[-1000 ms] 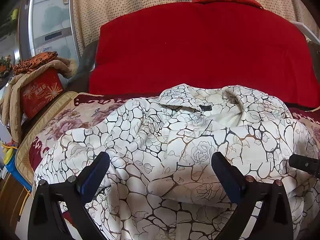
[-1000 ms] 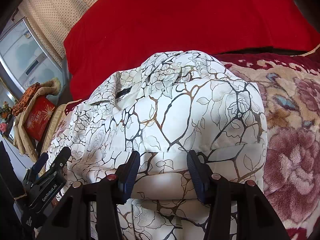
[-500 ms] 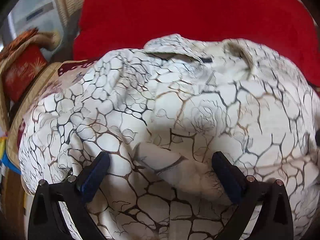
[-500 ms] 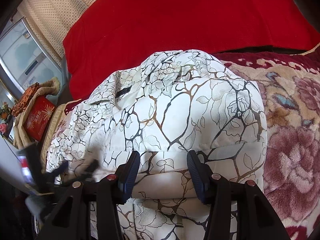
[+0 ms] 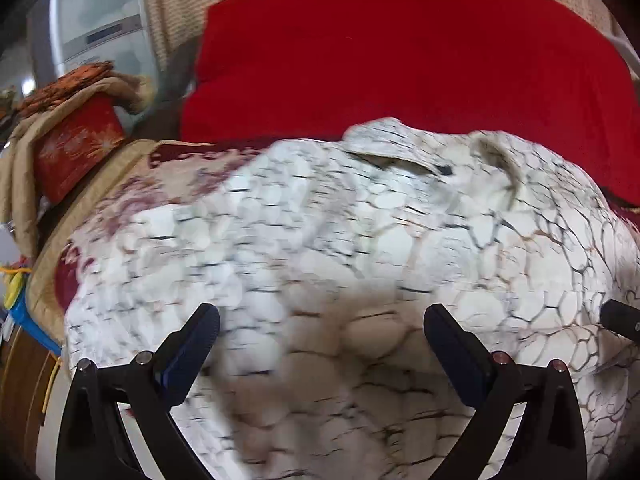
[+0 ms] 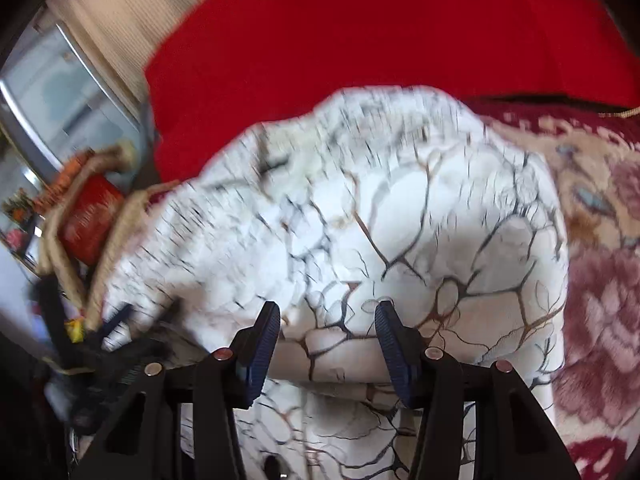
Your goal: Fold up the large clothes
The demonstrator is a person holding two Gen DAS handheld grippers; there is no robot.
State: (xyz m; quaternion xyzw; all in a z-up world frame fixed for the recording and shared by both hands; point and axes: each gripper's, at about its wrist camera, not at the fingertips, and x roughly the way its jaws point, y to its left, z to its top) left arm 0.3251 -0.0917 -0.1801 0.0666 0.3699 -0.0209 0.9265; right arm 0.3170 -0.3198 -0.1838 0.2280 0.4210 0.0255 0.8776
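The white shirt with a dark crackle print lies bunched on the floral blanket, before a red cushion. Left tongs gape, released, above it. Right tongs straddle a fold; whether clenched, I cannot tell.

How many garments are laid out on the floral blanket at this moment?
1. A white shirt with a dark vein print lies on the floral blanket, collar toward the red cushion. Anything underneath it would be hidden.
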